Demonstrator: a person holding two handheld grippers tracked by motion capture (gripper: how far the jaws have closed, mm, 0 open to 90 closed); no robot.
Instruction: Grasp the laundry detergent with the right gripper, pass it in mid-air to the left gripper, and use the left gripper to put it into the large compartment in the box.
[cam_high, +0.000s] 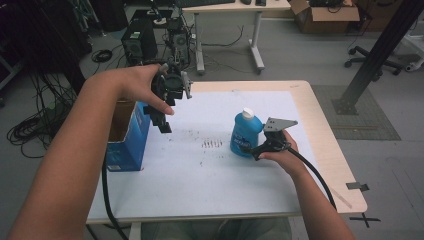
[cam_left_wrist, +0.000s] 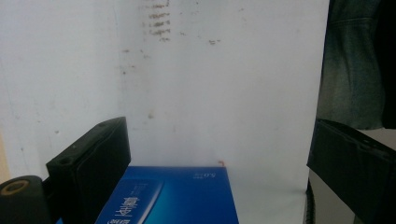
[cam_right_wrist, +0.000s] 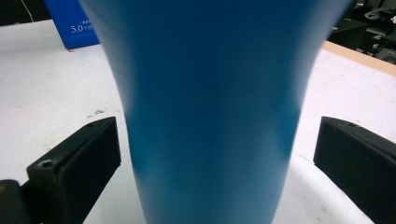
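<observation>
The blue bottle (cam_high: 245, 134) stands upright with its white cap (cam_high: 247, 113) on, right of middle on the white sheet (cam_high: 200, 175) that covers the bench (cam_high: 330, 150), well apart from the open blue box (cam_high: 127, 137) at the sheet's left edge. The right gripper (cam_high: 264, 146) sits at the bottle's right side; in the right gripper view its fingers (cam_right_wrist: 77, 165) are spread wide, with the bottle's body (cam_right_wrist: 215, 116) between them and a gap at each side, so nothing is pinched yet. The step in hand looks like grasping the bottle. To do it well, I would keep the bottle centred between the fingers, close them evenly on its narrow part rather than its flare, and squeeze gently, since a plastic body may give or slip. The left gripper (cam_high: 165, 107) hangs above the box, fingers (cam_left_wrist: 93, 161) spread and empty, looking down on the box (cam_left_wrist: 173, 196) and the sheet. As for writing, the box shows "5.0" followed by small characters in the right gripper view (cam_right_wrist: 79, 28), and larger white characters on its side that are too slanted to read; the bottle's label is too small to make out.
</observation>
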